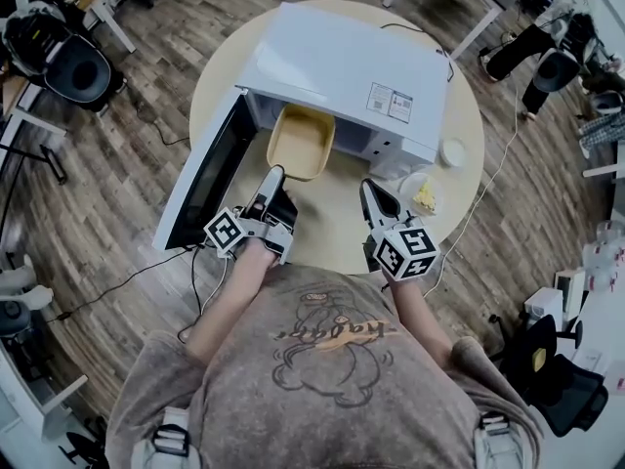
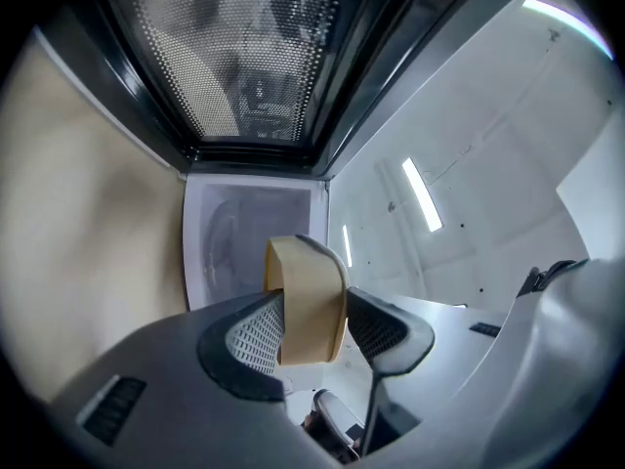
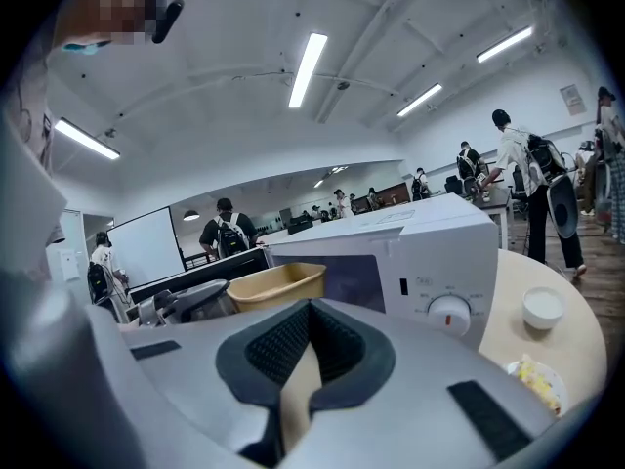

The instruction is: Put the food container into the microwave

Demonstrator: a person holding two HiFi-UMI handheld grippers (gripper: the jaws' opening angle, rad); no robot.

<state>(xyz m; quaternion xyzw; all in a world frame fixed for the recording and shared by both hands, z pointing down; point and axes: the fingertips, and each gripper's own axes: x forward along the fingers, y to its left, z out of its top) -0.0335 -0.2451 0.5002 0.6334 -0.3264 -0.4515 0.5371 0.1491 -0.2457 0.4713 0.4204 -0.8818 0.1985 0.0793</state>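
A shallow tan plastic food container (image 1: pixel 301 140) sits halfway through the mouth of the white countertop microwave (image 1: pixel 342 66), its far end inside the cavity and its near end jutting out over the sill. Whether that far end rests on the cavity floor cannot be made out. The risk from here looks plain: the container is held by one edge only, so it could tip or twist as it goes deeper, and its leading rim could catch on the cavity wall or sill if it is pushed in off-line. The left gripper (image 1: pixel 275 176), just in front of the microwave's opening, has its jaws clamped on the container's near rim, one ribbed pad against each face of the thin wall. The right gripper (image 1: pixel 374 191) hovers in front of the microwave's control-panel side. Its jaws are drawn almost together, grip nothing, and stay clear of the container. The microwave's black-windowed door (image 1: pixel 210 169) stands swung wide at its left. A small white cup (image 1: pixel 452 152) and a clear plate of yellow food (image 1: pixel 422 195) lie by the microwave's right front corner, on the round beige table (image 1: pixel 332 237) that carries it.
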